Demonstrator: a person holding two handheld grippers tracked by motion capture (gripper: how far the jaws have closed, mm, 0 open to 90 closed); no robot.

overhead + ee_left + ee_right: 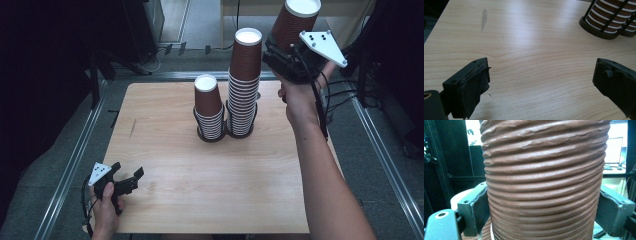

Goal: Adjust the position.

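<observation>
The right gripper (289,47) grasped a ribbed brown paper cup (295,21), lifted above the taller stack (244,85); next, probably onto the shorter stack (209,107). The left gripper (127,179) rested released.

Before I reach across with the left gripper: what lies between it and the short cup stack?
Bare tabletop in the high view, from left gripper to short cup stack.

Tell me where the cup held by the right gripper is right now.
In the high view the brown cup is lifted at upper right, clamped in the right gripper, above and right of the taller stack.
</observation>
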